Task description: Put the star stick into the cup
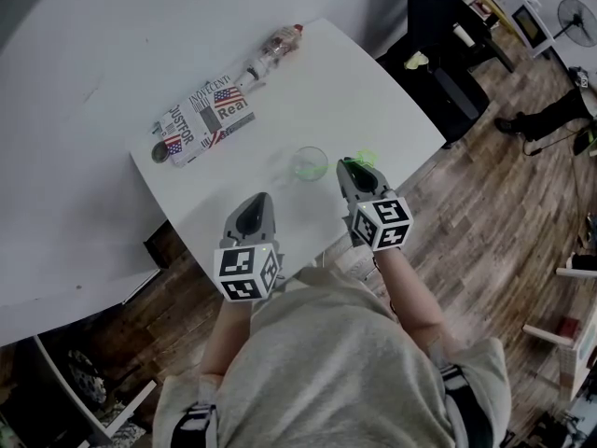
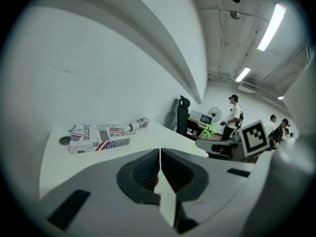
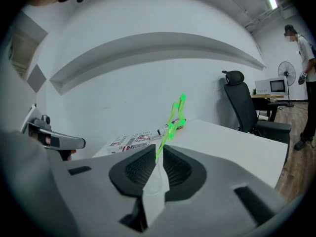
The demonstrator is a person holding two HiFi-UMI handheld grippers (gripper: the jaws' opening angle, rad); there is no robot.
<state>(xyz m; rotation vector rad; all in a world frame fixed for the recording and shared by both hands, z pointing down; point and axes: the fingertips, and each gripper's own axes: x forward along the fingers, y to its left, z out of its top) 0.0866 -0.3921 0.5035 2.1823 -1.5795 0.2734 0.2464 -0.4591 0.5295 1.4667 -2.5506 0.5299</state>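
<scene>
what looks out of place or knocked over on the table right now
The small bottle lies on its side at the far end of the table, next to the printed box, instead of standing. Nothing looks spilled around it, and the cup stands upright.

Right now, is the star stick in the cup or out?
Out: the right gripper holds the star stick, beside the cup, not in it.
</scene>
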